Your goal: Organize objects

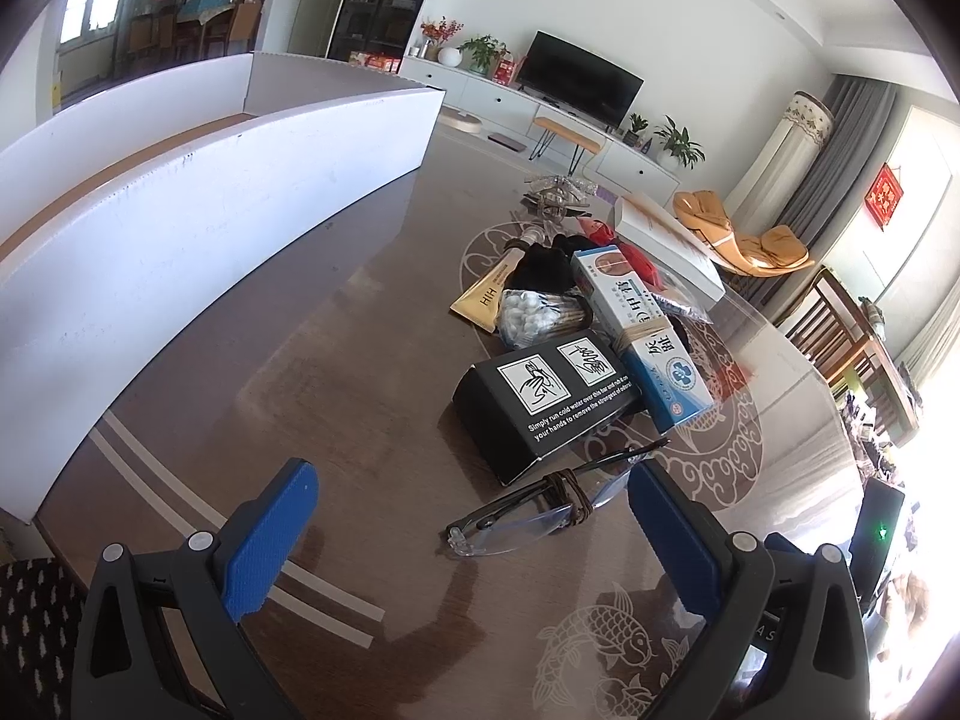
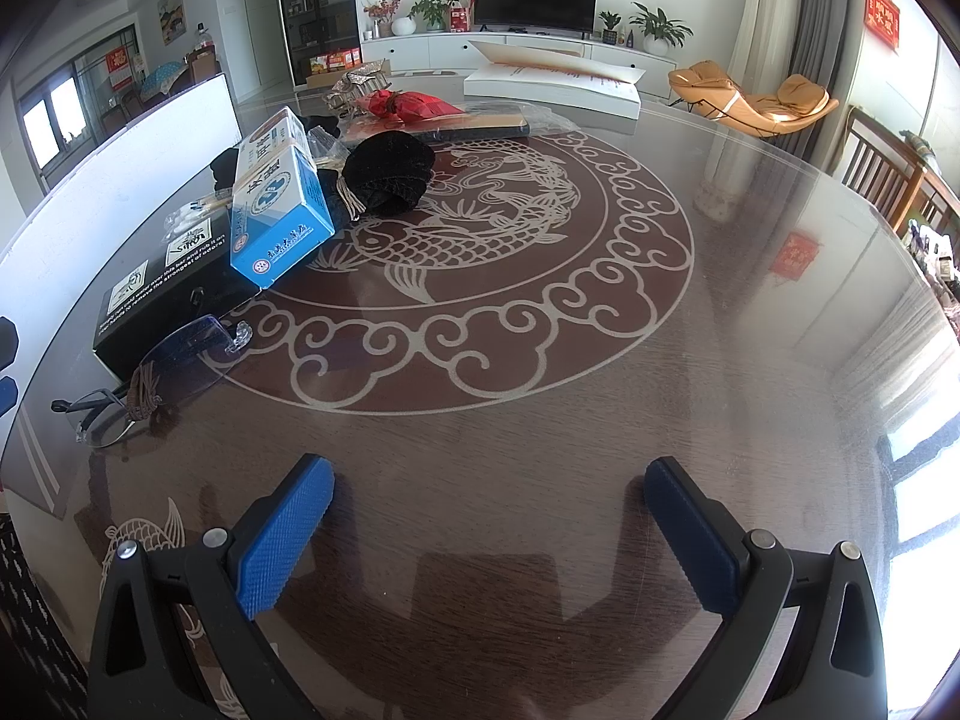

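Glass covers the round brown table (image 2: 600,360), and its carp medallion is largely bare in the right wrist view. The right gripper (image 2: 489,489) is held over that open stretch with its blue pads spread wide and nothing between them. The left gripper (image 1: 474,495) is likewise held apart, empty, with a pair of rimless glasses (image 1: 534,510) bound by brown cord lying just ahead, near the right pad; contact cannot be judged. Behind the glasses a black box (image 1: 540,402) is seen, and a blue-and-white carton (image 1: 642,336) is propped on its far end. Further back a pile is formed by a cotton-swab tub (image 1: 534,312), a gold sachet (image 1: 486,297), a black pouch (image 2: 390,171), a red bundle (image 2: 402,103) and a white book (image 2: 552,81). A white cardboard tray (image 1: 180,228) is set along the table's left edge, with bare tabletop left between its wall and the pile.
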`<state>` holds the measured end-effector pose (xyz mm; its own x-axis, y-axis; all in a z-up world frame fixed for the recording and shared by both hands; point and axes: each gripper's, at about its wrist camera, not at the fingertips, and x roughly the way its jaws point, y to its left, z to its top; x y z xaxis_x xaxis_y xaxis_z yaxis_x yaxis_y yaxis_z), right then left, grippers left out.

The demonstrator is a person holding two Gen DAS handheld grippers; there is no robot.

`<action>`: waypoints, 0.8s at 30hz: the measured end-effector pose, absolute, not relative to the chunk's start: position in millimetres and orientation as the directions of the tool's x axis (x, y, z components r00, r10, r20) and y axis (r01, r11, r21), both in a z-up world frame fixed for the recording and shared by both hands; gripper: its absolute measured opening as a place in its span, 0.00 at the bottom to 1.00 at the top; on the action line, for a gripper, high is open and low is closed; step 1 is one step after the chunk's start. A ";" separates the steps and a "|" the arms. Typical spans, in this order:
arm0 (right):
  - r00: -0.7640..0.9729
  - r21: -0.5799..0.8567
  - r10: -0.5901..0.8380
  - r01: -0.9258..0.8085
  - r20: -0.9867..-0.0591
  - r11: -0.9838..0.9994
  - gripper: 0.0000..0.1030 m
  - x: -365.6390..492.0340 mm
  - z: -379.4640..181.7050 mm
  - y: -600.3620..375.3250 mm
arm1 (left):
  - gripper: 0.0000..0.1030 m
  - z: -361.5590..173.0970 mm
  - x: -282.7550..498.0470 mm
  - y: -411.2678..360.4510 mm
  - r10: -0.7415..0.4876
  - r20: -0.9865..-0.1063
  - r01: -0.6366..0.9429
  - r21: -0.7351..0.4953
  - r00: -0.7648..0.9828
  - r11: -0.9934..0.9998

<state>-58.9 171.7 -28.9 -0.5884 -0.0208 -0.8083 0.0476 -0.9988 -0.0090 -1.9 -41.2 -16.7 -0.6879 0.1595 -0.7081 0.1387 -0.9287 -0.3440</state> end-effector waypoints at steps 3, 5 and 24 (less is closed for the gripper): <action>-0.588 -0.009 -0.021 0.048 -0.808 -0.999 1.00 -58.9 -29.0 171.7 | 1.00 -17.1 -1.7 -40.9 0.161 -0.710 0.139 -0.345 -0.686 -0.928; -0.588 -0.009 -0.021 0.047 -0.808 -0.999 1.00 -58.9 -29.1 171.7 | 1.00 -17.0 -1.4 -40.7 0.161 -0.710 0.138 -0.344 -0.685 -0.929; -0.587 -0.009 -0.021 0.047 -0.809 -0.999 1.00 -58.7 -29.4 171.7 | 1.00 -16.8 0.6 -42.4 0.154 -0.711 0.148 -0.344 -0.686 -0.927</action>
